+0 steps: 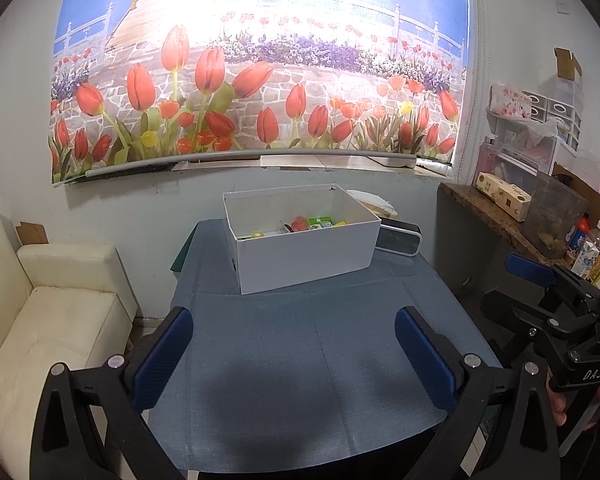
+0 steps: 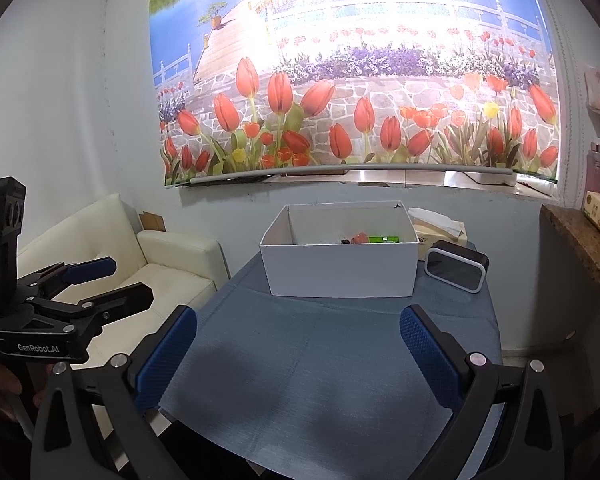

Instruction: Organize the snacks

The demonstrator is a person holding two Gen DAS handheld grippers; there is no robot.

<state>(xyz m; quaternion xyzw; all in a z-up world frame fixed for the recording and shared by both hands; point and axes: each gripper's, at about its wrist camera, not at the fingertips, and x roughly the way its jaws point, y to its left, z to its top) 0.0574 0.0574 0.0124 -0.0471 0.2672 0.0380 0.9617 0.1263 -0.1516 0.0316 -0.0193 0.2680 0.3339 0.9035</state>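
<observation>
A white open box (image 1: 304,258) stands at the far end of the table with the blue cloth (image 1: 292,360); it also shows in the right wrist view (image 2: 340,268). Several snacks (image 1: 308,225) lie inside it, red, green and yellow packs; they also show in the right wrist view (image 2: 370,239). My left gripper (image 1: 294,354) is open and empty above the near part of the cloth. My right gripper (image 2: 298,354) is open and empty, level with it to its right, and also shows in the left wrist view (image 1: 512,284).
A black-and-white clock (image 2: 456,266) and a tissue box (image 2: 440,228) stand right of the box. A cream sofa (image 1: 48,320) lies left of the table. A cluttered stone shelf (image 1: 512,216) runs along the right wall. A tulip poster (image 1: 260,60) hangs behind.
</observation>
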